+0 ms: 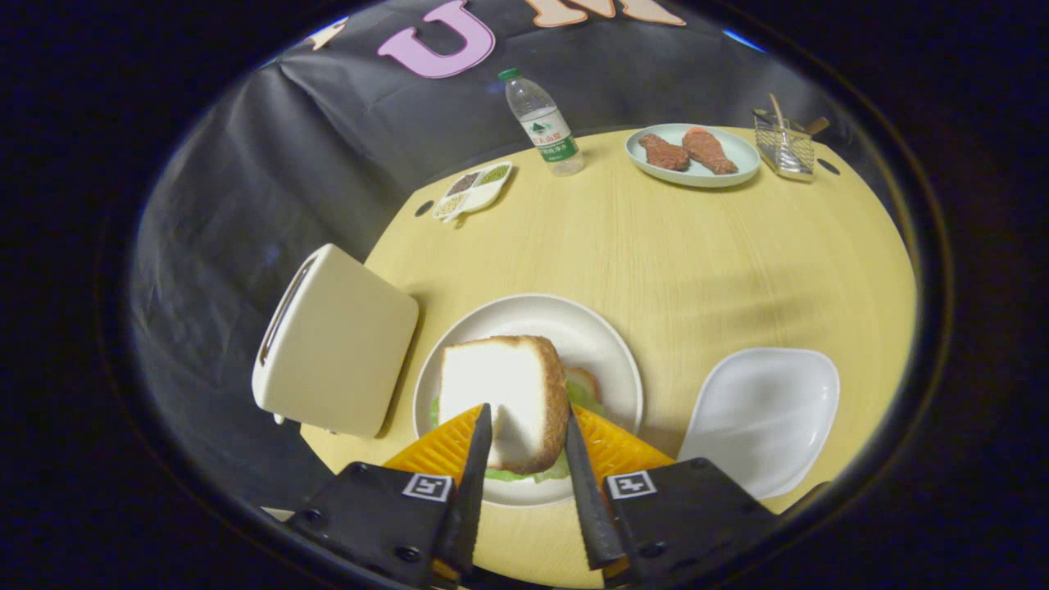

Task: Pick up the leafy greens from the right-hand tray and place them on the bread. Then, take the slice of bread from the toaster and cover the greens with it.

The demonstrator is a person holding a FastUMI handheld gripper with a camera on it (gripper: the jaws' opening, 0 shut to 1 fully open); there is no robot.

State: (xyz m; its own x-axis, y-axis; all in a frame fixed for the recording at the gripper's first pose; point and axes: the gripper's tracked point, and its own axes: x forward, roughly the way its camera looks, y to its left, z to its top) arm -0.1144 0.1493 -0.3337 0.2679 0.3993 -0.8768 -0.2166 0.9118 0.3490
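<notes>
Gripper (524,459) straight above plate (610,344), my fingers seemingly pinching near edge of bread slice (500,389). Slice lies over leafy greens (586,393), long axis running away from me. Toaster (336,344) close left, empty tray (766,414) right.

Cloth-walled booth (246,205), table (697,270) of kitchenware.

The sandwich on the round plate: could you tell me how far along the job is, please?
Done: the leafy greens lie on the round plate and the right-hand tray holds nothing. In hand: the slice of bread sits over the greens, between the fingers of the gripper, which look closed against its edges. Left: probably just letting go; the toaster stands beside the plate.
</notes>
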